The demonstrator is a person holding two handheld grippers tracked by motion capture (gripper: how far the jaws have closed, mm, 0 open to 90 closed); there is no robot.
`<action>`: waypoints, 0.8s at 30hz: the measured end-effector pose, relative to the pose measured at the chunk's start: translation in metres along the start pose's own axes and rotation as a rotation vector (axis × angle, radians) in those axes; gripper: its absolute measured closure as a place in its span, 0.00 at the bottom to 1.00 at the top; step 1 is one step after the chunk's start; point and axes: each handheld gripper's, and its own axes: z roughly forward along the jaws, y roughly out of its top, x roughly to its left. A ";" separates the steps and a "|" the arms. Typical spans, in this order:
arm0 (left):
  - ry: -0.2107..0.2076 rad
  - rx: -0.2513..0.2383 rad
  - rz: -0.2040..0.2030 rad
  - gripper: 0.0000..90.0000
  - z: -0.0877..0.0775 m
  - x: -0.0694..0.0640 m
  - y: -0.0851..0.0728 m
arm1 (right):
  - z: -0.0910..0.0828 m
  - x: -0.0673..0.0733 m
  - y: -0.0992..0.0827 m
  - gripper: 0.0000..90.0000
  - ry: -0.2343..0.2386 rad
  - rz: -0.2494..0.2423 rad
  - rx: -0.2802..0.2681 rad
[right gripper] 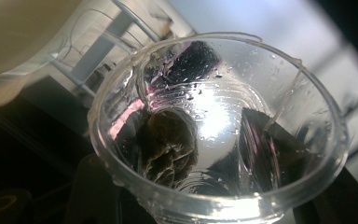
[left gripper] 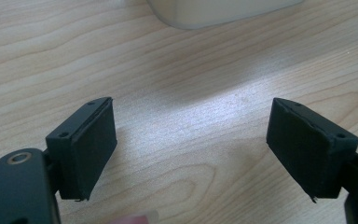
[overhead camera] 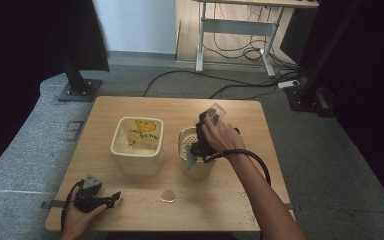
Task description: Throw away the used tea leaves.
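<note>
My right gripper (overhead camera: 206, 121) is lifted over the middle of the table, shut on a clear plastic cup (overhead camera: 215, 112) that is tipped on its side. In the right gripper view the wet cup (right gripper: 214, 112) holds a dark, soaked tea bag (right gripper: 168, 144) stuck near its bottom, and the black jaws show through its walls. Directly below stands a round cream pot (overhead camera: 198, 167) with a perforated strainer insert (overhead camera: 187, 141). My left gripper (overhead camera: 113, 198) rests on the wooden table (overhead camera: 230, 200) at the front left, open (left gripper: 191, 144) with bare wood between its pads.
A square cream container (overhead camera: 136, 156) with a yellow smiley face inside stands left of the pot; its base (left gripper: 223, 9) shows beyond the left jaws. A small wet patch (overhead camera: 168, 195) and scattered crumbs lie near the front edge. Stand bases and cables sit on the floor behind.
</note>
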 end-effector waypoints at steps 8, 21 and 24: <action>0.001 0.004 0.000 0.18 -0.001 0.000 -0.001 | -0.005 -0.010 -0.004 0.51 -0.041 -0.062 -0.009; -0.003 0.001 -0.003 0.17 0.000 0.001 0.001 | -0.010 -0.003 0.006 0.53 -0.030 -0.073 -0.023; -0.001 0.007 -0.001 0.17 0.000 0.001 0.001 | -0.008 0.004 0.008 0.53 -0.020 -0.173 -0.025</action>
